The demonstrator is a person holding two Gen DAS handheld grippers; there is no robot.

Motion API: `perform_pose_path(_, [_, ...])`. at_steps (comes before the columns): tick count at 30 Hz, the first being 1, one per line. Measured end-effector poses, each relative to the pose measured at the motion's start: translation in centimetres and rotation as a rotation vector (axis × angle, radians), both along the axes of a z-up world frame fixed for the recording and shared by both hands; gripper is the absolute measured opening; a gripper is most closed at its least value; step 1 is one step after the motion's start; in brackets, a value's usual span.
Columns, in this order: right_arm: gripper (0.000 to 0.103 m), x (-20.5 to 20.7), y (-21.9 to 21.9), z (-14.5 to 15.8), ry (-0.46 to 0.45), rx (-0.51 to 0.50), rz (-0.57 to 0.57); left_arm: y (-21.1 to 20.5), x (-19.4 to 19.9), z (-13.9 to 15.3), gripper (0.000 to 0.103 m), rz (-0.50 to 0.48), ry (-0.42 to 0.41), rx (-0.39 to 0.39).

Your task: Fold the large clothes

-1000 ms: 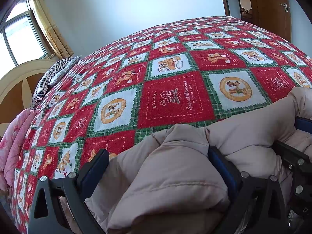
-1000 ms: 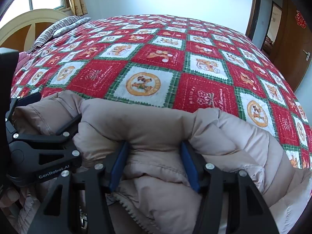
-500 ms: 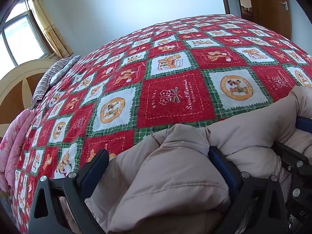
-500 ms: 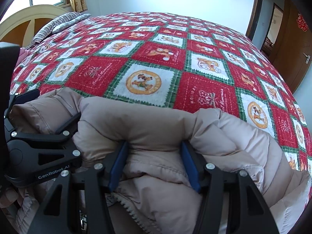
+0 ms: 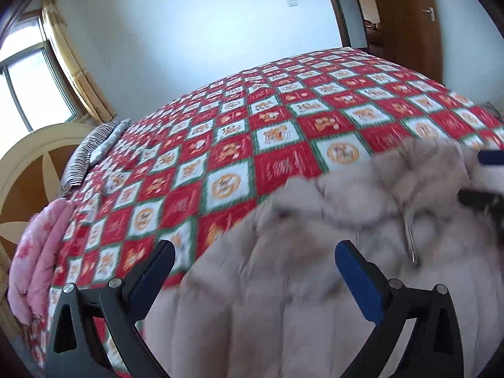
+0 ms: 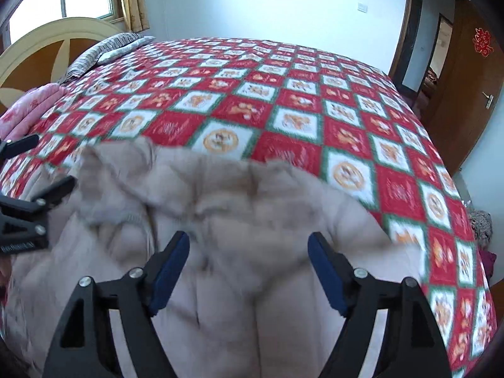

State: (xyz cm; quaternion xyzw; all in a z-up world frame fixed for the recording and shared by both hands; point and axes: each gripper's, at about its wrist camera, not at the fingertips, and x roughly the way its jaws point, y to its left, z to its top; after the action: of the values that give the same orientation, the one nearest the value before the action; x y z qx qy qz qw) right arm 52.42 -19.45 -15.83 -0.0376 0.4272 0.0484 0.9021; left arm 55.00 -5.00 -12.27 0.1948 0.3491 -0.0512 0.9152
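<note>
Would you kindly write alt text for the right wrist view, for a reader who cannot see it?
The right gripper stands open above a beige puffy coat lying on a bed with a red, white and green patchwork quilt. Its jaws have just been opening, and its fingers no longer pinch the coat. The left gripper shows at the left edge.

Coat (image 6: 239, 220) lies on bed (image 6: 315, 100) at its 6 o'clock edge. Pillow (image 6: 110, 47) at 10 o'clock, before headboard (image 6: 47, 50). Door (image 6: 466, 94) at 2 o'clock.
</note>
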Motion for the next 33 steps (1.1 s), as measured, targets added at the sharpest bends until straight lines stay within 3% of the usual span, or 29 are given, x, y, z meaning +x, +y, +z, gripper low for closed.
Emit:
perform_pose_path(5, [0.080,-9.3,-4.0,-2.1,0.038,-0.010,-0.063,5.7,-9.7,-2.6,0.102,0.041,0.021,0.038])
perform_pose_path(11, [0.080,-17.9,-8.1,-3.9,0.072,0.001,-0.187,11.1,-18.7,-5.7,0.102,0.125,0.076,0.013])
perform_pose_path(14, [0.081,-21.5,-9.1,-4.1,0.072,0.013,-0.221,12.5,-22.0,-6.5,0.102,0.149,0.097,-0.039])
perform_pose_path(27, [0.080,-32.4,-9.4,-5.4,0.116,0.080,-0.236,11.6,-31.3,-8.4,0.102,0.077,0.127,-0.141])
perform_pose_path(33, [0.074,-35.9,-8.7,-6.5,0.133,0.114,-0.235,10.5,-34.7,-9.0,0.102,0.022,0.123,-0.134])
